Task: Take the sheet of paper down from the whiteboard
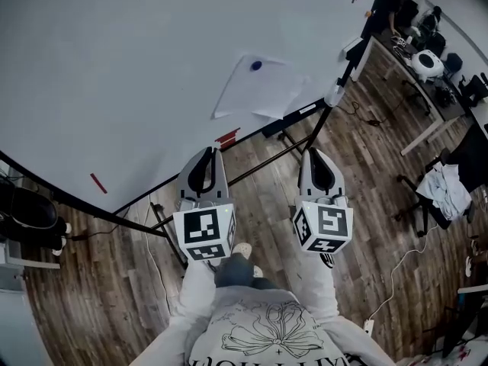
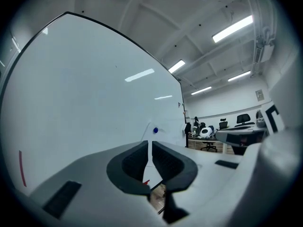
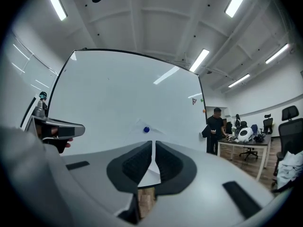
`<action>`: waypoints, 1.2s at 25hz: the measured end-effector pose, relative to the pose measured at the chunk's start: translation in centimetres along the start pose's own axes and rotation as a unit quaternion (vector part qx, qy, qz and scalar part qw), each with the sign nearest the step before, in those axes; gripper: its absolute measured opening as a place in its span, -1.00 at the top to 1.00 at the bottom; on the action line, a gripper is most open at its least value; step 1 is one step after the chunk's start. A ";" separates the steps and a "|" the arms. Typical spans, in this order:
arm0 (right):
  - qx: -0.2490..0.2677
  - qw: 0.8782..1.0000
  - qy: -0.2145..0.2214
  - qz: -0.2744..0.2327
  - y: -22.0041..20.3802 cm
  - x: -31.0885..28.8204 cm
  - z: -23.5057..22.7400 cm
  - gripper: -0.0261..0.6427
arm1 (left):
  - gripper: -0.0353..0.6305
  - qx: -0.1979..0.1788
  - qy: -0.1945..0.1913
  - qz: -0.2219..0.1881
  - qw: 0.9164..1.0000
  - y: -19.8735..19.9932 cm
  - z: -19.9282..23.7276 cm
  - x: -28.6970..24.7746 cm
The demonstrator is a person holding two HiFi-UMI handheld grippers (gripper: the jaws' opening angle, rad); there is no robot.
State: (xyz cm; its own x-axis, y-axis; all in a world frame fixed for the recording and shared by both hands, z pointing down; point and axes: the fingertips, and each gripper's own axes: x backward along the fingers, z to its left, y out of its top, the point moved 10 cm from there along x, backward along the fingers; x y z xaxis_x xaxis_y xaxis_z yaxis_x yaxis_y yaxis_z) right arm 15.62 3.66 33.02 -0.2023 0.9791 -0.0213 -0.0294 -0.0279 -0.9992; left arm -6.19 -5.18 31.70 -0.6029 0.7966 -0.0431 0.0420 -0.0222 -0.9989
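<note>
A white sheet of paper (image 1: 255, 91) hangs on the whiteboard (image 1: 114, 67), pinned near its top by a blue round magnet (image 1: 256, 65); its lower part bulges off the board. Both grippers are held level a short way in front of the board, apart from the sheet. The left gripper (image 1: 207, 157) and the right gripper (image 1: 316, 158) are both shut and hold nothing. In the left gripper view the shut jaws (image 2: 149, 148) point at the sheet (image 2: 161, 135) and magnet (image 2: 155, 130). From the right gripper (image 3: 154, 150) the sheet (image 3: 142, 136) and magnet (image 3: 146, 129) lie straight ahead.
The board stands on a black frame (image 1: 305, 139) over wood flooring. Red strips (image 1: 98, 183) stick low on the board, and an eraser (image 1: 309, 110) lies on its ledge. Desks and chairs (image 1: 427, 59) fill the right side. A person (image 3: 215, 129) stands past the board's right end.
</note>
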 end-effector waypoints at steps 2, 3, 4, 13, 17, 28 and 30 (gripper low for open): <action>0.000 1.000 0.007 0.001 -0.2 -1.5 -0.5 0.89 | 0.88 -0.003 0.003 0.003 1.000 -0.2 0.0 -1.5; 0.001 1.000 0.010 0.001 -0.3 -2.3 -0.7 0.89 | 0.88 -0.004 0.005 0.005 1.000 -0.3 0.0 -2.3; 0.003 1.000 0.014 0.002 -0.4 -3.1 -1.0 0.89 | 0.88 -0.004 0.006 0.005 1.000 -0.4 0.0 -3.2; 0.021 0.999 0.047 -0.002 -0.5 -12.2 -2.6 0.89 | 0.76 -0.003 0.012 0.003 1.000 -0.8 1.1 -11.6; 0.027 0.997 0.068 -0.003 0.0 -16.9 -3.0 0.89 | 0.67 -0.011 0.011 0.012 1.000 -0.8 1.6 -15.6; 0.038 0.994 0.107 -0.005 -0.2 -24.5 -2.9 0.82 | 0.55 -0.051 -0.010 0.028 0.998 -1.0 2.3 -21.4; 0.037 0.993 0.112 -0.004 -0.4 -25.3 -2.9 0.79 | 0.55 -0.056 -0.011 0.027 0.998 -0.8 2.1 -22.0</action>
State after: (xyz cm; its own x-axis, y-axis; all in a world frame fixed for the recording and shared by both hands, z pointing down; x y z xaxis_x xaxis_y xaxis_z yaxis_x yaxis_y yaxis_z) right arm 23.58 -20.51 33.85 0.0208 0.9993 -0.0295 -0.1035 -0.0272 -0.9943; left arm 5.35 -23.91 33.44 -0.6152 0.7822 -0.0987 0.1628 0.0035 -0.9867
